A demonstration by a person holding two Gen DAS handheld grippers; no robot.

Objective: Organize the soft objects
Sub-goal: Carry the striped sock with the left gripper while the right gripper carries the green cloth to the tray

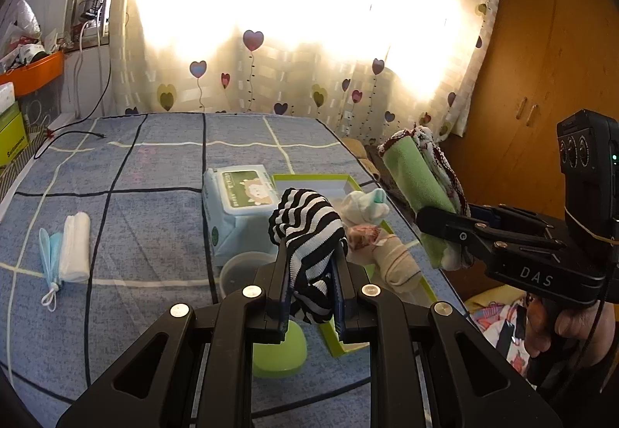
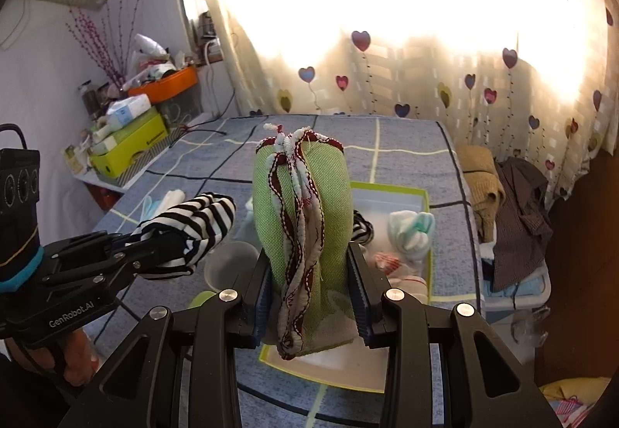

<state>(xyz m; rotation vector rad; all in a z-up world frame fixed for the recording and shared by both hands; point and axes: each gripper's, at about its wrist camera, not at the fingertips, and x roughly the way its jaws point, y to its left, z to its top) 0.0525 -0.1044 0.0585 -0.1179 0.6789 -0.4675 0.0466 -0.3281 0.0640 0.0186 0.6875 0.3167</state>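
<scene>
Left gripper point(image 1: 309, 265) clamped on striped sock point(image 1: 309, 230); right gripper point(image 2: 309, 285) clamped on green towel point(image 2: 305, 203). Both held above green tray point(image 2: 423, 196) on worktop point(image 1: 154, 219).

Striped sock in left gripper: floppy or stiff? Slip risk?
Likely floppy: the striped sock bunches above the left gripper and its tail droops below the fingers. Probably light. Slip risk seems low, since the knit is pinched well between the pads.

I count:
- two claws point(image 1: 309, 265) point(image 2: 309, 273)
- one striped sock point(image 1: 309, 234)
- one green cloth point(image 2: 305, 219)
- one tray point(image 2: 390, 192)
- one wipes pack point(image 1: 240, 203)
- one face mask point(image 1: 50, 261)
</scene>
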